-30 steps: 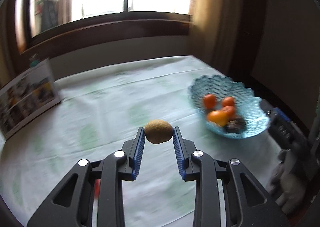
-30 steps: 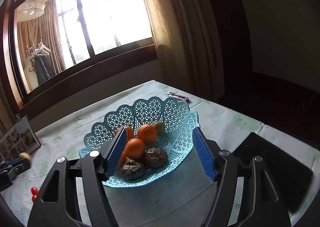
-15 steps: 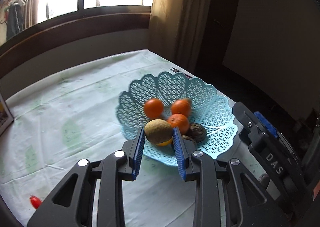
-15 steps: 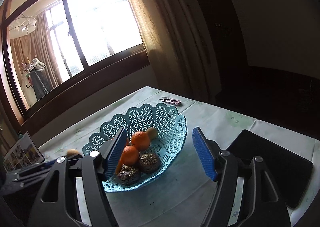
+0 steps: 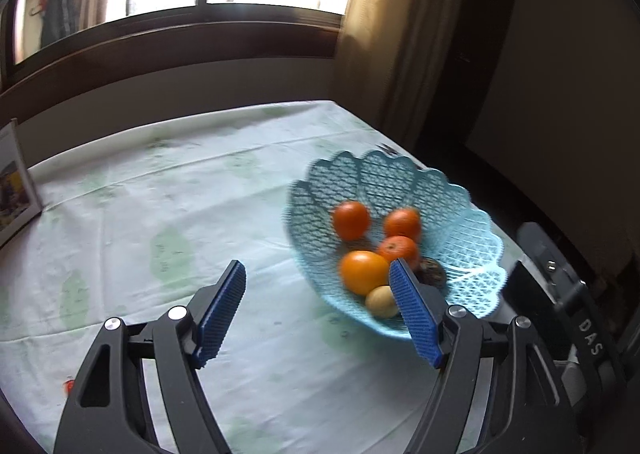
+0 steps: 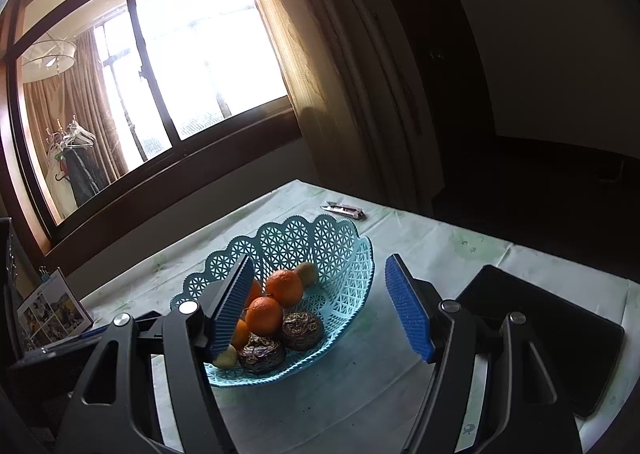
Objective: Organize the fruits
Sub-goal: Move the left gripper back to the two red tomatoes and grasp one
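Note:
A light blue lattice fruit basket [image 5: 460, 214] [image 6: 320, 246] stands on the pale green tablecloth. It holds several oranges [image 5: 362, 272] [image 6: 283, 287], two dark wrinkled fruits [image 6: 301, 330] and a kiwi [image 5: 382, 301] at its near edge, also in the right wrist view [image 6: 226, 358]. Another kiwi [image 6: 307, 273] lies at the basket's far side. My left gripper [image 5: 318, 308] is open and empty, just left of the basket. My right gripper [image 6: 320, 304] is open and empty, in front of the basket.
A photo calendar [image 5: 14, 182] [image 6: 52, 312] stands at the table's left. A small red thing [image 5: 68, 385] lies by the left gripper. A black tablet [image 6: 552, 326] lies right of the basket, a small metal tool [image 6: 344, 209] behind it. A window and curtain are beyond.
My left gripper carried the kiwi to the basket, opened and let it go; the kiwi now lies in the basket's near edge. The left gripper has drawn back to the left.

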`<state>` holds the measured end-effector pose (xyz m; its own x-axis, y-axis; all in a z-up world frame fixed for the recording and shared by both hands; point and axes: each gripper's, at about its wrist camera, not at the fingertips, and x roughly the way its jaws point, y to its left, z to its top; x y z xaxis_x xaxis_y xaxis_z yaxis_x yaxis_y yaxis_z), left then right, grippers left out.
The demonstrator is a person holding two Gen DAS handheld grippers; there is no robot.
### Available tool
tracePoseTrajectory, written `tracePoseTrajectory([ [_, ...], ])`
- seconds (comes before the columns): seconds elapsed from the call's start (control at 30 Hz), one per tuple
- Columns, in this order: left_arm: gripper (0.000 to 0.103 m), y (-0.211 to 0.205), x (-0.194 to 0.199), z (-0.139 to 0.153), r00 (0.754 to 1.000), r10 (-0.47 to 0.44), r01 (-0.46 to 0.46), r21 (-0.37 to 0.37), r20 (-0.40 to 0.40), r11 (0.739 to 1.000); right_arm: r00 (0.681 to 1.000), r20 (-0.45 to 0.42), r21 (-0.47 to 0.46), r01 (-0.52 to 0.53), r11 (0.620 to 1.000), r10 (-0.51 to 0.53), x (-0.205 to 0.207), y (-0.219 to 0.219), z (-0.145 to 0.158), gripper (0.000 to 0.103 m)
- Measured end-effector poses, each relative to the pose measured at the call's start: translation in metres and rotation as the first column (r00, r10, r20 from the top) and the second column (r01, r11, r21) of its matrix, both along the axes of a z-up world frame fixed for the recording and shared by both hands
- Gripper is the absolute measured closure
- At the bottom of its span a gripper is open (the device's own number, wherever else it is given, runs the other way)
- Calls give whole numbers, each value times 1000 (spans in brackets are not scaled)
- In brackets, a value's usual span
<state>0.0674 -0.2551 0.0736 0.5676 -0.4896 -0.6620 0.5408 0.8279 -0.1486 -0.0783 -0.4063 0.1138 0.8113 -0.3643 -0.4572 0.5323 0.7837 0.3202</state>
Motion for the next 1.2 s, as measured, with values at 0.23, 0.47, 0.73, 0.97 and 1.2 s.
tracePoseTrajectory([
  [0.23, 16, 38, -1, 8, 992, 121, -122, 28, 43, 992, 998, 47, -121, -43, 992, 49, -6, 26, 12, 24],
  [0.47, 16, 75, -7, 10, 980, 186, -191, 73, 65, 979, 993, 27, -116, -109, 987, 112, 0, 33, 10, 24],
  [0.73, 14, 131, -7, 6, 954, 293, -297, 77, 59, 952, 987, 4, -125, -160, 979, 162, 5, 42, 9, 24],
  [0.97, 14, 172, -8, -10, 928, 372, -372, 109, 26, 922, 974, -21, -149, -228, 962, 227, 10, 55, 6, 24],
  [1.2, 17, 185, -8, -31, 918, 392, -384, 112, -59, 917, 968, -49, -167, -252, 953, 247, 15, 63, 4, 24],
])
